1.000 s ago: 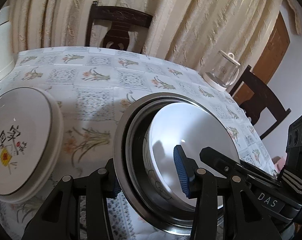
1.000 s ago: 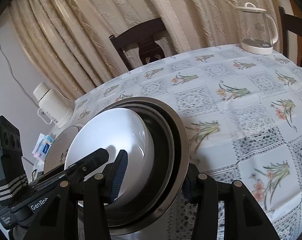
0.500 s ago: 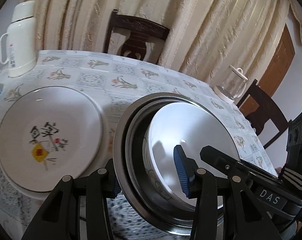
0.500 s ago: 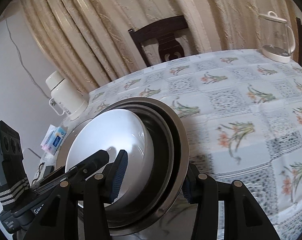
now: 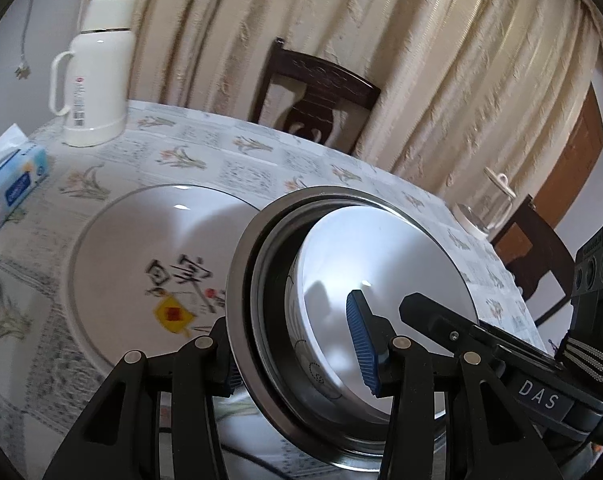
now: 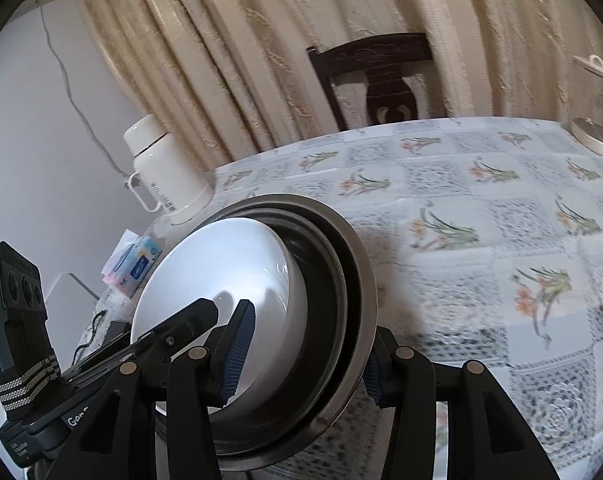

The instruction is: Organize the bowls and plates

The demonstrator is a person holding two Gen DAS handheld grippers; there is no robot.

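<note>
Over the tabletop [image 5: 261,160], left wrist view: left claw [image 5: 297,344] clenched on the near rim of the steel bowl [image 5: 241,280], one pad outside, one inside. White bowl [image 5: 381,264] nested in it. Both are held tilted, clear of the cloth. Printed plate [image 5: 141,264] lies flat at 10 o'clock from the claw, just beside the steel rim; judged the likely set-down target. Thermos [image 5: 97,72] at 11 o'clock, tissue pack [image 5: 13,184] at 9.

Right wrist view: right claw [image 6: 305,356] grasping the same steel bowl [image 6: 357,280] at its opposite rim; white bowl [image 6: 221,280] inside. Plate hidden here.
</note>
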